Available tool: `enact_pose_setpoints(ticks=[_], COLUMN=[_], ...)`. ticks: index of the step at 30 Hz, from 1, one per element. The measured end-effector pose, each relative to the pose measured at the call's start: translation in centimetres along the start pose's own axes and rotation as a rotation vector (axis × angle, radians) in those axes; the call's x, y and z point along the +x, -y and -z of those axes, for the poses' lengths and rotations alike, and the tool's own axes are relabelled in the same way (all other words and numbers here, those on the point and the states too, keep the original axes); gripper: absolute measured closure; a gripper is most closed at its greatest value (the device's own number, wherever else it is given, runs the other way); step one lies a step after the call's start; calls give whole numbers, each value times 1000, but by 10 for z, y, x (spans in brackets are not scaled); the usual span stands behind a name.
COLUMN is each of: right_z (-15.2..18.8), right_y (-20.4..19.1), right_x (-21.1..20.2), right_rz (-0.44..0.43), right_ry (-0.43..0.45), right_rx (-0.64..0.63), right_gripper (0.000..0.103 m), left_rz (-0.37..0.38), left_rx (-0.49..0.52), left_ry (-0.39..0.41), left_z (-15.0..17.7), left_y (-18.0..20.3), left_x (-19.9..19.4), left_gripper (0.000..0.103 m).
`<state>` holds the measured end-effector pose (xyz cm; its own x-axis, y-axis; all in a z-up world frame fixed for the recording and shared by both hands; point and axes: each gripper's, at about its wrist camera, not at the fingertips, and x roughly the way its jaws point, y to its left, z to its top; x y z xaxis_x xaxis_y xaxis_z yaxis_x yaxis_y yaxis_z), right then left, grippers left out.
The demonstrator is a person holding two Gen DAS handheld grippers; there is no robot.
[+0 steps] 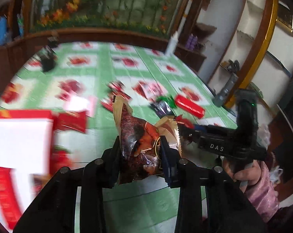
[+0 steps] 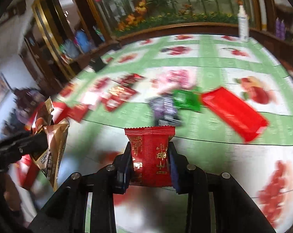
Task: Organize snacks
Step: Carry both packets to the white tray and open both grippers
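My left gripper (image 1: pixel 140 147) is shut on a brown and gold snack packet (image 1: pixel 140 136), which hangs above the green patterned tablecloth (image 1: pixel 127 203). The same packet (image 2: pixel 53 147) shows at the left of the right wrist view. My right gripper (image 2: pixel 149 155) is shut on a small red snack packet (image 2: pixel 149 155) with gold print, its crimped top edge pointing away from me. In the left wrist view the right gripper (image 1: pixel 185 128) reaches in from the right with the tip of that red packet (image 1: pixel 182 120) showing at its fingers. Loose packets lie further back: a long red one (image 2: pixel 233 112), a green one (image 2: pixel 187 99), a purple one (image 2: pixel 164 108).
A red and white box (image 1: pixel 20 145) stands at the left of the table. More red packets (image 2: pixel 117 95) are scattered mid-table. A white spray bottle (image 2: pixel 243 23) stands at the far edge before a framed flower picture (image 2: pixel 175 3). A hand in a pink sleeve (image 1: pixel 263 194) holds the right gripper.
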<state>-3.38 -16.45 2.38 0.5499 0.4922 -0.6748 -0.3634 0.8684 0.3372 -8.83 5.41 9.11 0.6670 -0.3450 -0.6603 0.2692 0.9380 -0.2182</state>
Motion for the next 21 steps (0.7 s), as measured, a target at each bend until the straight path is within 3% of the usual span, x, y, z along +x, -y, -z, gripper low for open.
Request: enact_pose_setpoints(ticks=[4, 10, 16, 19, 21], right_z=[-11, -28, -21, -12, -11], right_y=[-40, -149, -238, -261, -264], right_x=[9, 52, 98, 107, 111], right_rz=[-194, -368, -444, -468, -484], right_ry=[27, 0, -101, -142, -166], right_rx=[13, -107, -242, -281, -283], right_gripper=[69, 69, 69, 66, 63], left_rz=[-171, -466, -621, -671, -700], left_rx=[31, 6, -48, -93, -117], left_ry=[99, 117, 71, 32, 25], left_z=[10, 38, 50, 54, 53], left_y=[-26, -83, -122, -137, -141], left_x=[-55, -98, -103, -99, -99], left_gripper=[69, 69, 68, 63, 52])
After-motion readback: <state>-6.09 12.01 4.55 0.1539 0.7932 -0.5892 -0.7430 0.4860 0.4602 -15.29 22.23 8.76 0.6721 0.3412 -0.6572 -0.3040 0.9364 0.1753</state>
